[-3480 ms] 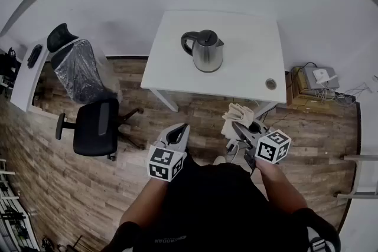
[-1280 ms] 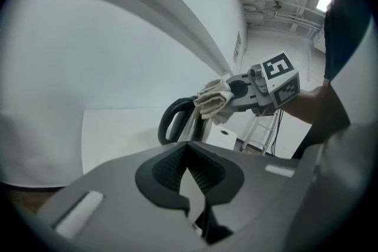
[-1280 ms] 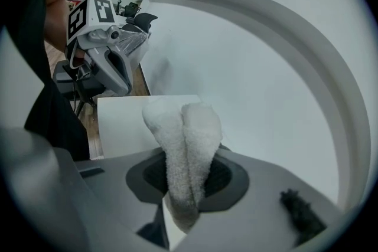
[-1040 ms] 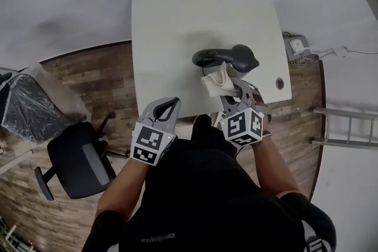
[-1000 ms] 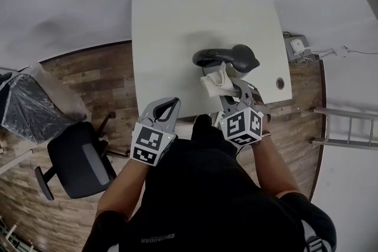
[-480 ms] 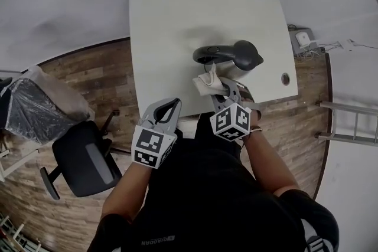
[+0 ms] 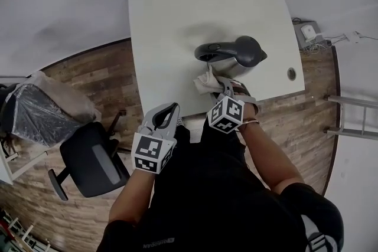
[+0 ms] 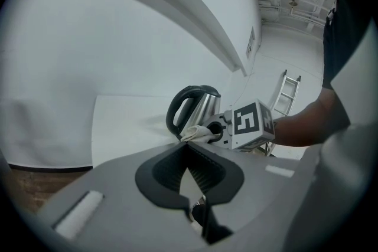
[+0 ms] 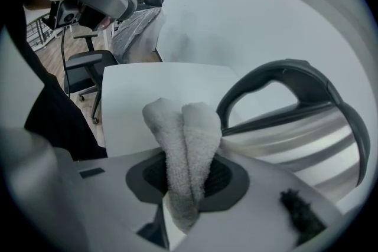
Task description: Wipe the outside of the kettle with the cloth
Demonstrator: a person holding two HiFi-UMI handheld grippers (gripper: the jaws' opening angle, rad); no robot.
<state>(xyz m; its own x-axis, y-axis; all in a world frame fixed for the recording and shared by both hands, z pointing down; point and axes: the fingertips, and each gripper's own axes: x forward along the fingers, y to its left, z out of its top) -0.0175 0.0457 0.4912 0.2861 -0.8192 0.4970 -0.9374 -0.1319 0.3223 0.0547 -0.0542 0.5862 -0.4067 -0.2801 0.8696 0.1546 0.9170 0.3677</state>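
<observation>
Your right tool [image 9: 188, 177], clamped on the folded white terry cloth [image 9: 184, 138], has the black-handled steel kettle [image 9: 298, 134] just to its right; your closed, empty left tool [image 8: 187, 153] is farther.

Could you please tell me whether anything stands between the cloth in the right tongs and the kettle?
Nothing visible does: the cloth, clamped in the right tongs, sits right beside the kettle, at its steel side just below the handle.
</observation>
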